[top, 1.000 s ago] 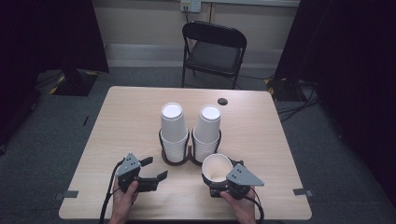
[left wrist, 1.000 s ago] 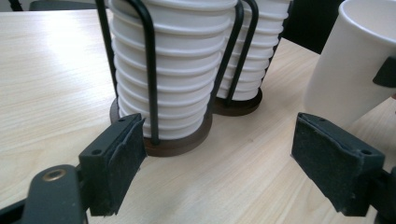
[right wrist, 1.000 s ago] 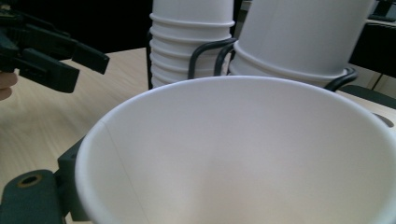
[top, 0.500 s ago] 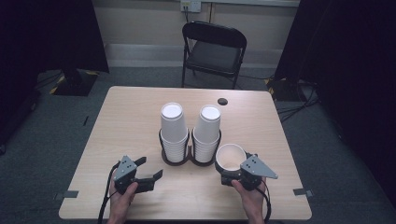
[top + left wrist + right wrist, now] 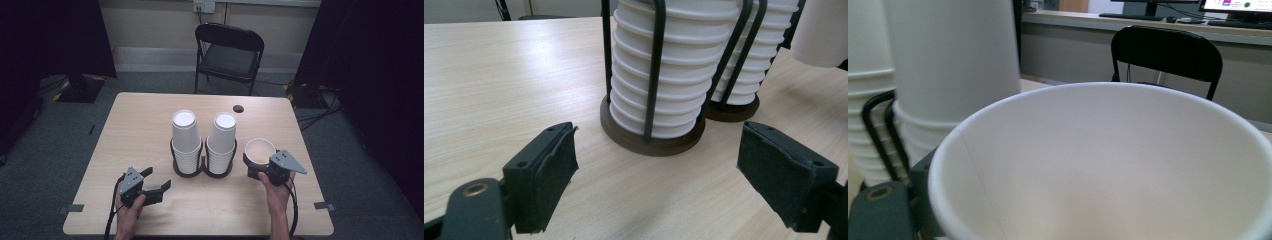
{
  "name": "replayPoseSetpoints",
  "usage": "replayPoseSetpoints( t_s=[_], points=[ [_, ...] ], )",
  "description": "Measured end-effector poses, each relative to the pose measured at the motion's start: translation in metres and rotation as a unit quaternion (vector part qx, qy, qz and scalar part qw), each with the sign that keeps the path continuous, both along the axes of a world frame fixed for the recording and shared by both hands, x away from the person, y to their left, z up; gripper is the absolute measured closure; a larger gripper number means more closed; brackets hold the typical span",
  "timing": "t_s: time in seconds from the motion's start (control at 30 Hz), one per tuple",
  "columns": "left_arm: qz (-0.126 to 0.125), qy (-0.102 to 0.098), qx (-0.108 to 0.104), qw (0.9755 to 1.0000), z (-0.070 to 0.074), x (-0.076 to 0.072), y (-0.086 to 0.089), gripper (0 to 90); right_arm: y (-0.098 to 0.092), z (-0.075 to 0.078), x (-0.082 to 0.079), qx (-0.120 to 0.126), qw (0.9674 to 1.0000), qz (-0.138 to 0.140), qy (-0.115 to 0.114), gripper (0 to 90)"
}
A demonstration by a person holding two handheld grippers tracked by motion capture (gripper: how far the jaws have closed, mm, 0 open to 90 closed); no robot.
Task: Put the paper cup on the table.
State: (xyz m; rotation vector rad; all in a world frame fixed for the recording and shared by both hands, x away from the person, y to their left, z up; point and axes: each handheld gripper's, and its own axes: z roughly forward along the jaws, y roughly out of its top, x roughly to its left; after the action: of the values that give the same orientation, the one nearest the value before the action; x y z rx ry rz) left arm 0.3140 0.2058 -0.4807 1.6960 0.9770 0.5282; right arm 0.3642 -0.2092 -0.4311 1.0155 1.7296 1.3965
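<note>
1. The left claw (image 5: 156,181) is seen near the front left of the tabletop (image 5: 135,125), held in the left hand (image 5: 129,210); its jaws are spread wide and nothing is gripped between them.
2. In the left gripper view, the left stack of cups (image 5: 669,65) is seen ahead of the spread jaws, seated in a dark wire holder (image 5: 651,140).
3. At the middle of the tabletop, the left stack of cups (image 5: 186,140) and the right stack of cups (image 5: 222,142) are stood upside down, side by side in the holder (image 5: 204,170).
4. A single paper cup (image 5: 260,152) is held upright just right of the right stack, apart from it.
5. The right claw (image 5: 260,167) is clenched on the paper cup, gripped low on its wall, and is carried by the right hand (image 5: 275,192).
6. A small dark disc (image 5: 238,108) is seen near the far edge, with a black chair (image 5: 227,52) beyond it.
</note>
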Motion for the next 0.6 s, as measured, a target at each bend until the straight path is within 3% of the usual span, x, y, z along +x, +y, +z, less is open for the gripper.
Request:
replayPoseSetpoints(
  t_s=[0.27,0.4,0.6],
  points=[
    [0.006,-0.004,-0.003,1.0,-0.004,0.002,0.001,15.7,-0.003,0.0,0.026,0.0,0.9998,-0.021,-0.004,9.7],
    [0.005,-0.003,-0.001,1.0,-0.006,0.001,-0.001,15.7,-0.005,-0.003,0.038,0.011,0.9995,-0.029,0.002,9.8],
    [0.013,-0.016,0.006,0.9998,-0.01,-0.002,-0.005,15.7,-0.007,-0.015,0.057,0.009,0.999,-0.04,0.019,9.7]
  ],
)
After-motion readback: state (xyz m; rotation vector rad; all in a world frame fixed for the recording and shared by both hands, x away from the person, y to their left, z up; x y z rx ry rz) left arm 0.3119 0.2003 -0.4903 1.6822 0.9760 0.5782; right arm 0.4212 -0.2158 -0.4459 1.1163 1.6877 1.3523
